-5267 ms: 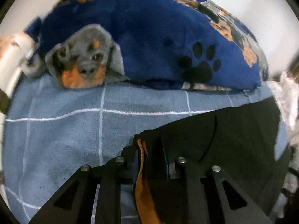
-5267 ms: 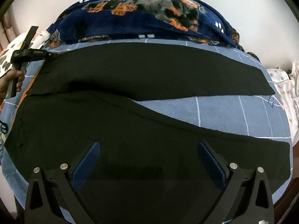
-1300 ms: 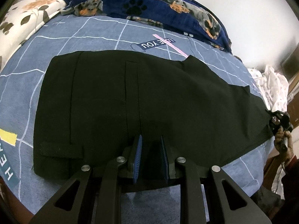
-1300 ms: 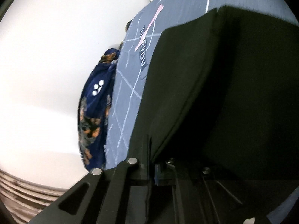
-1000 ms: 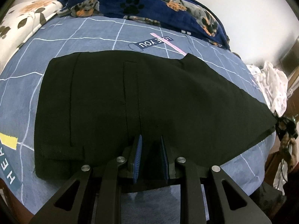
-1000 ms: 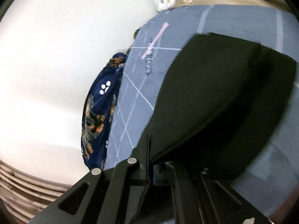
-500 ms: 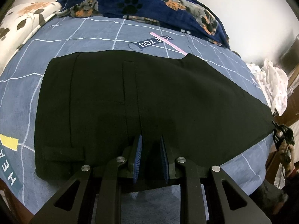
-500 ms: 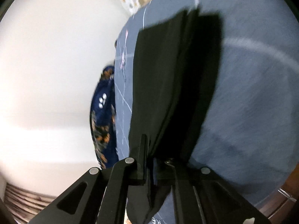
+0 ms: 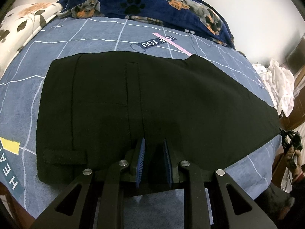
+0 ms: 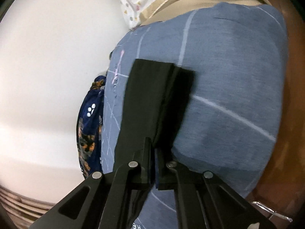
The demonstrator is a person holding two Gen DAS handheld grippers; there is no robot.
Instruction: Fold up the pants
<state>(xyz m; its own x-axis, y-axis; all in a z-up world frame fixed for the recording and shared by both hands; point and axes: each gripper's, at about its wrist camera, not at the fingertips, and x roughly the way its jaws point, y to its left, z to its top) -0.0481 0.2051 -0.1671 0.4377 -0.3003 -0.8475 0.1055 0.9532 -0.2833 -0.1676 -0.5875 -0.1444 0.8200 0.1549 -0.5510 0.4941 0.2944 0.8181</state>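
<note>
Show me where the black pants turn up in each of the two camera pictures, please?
Left wrist view: the black pants lie flat across the middle, on the blue grid bedsheet.
Right wrist view: only the leg end of the black pants shows, a narrow strip running up from the right gripper at the bottom centre.
Shared landmark: the navy dog-print blanket, at the top in the left view, at the left in the right.

Bedroom, white wall ahead of me

My bed wears a blue grid-lined sheet (image 9: 99, 38); a navy dog-print blanket (image 9: 152, 5) is heaped along its far edge against the plain wall (image 9: 257, 5), with brown wooden furniture (image 10: 293, 114) past the foot corner.
</note>
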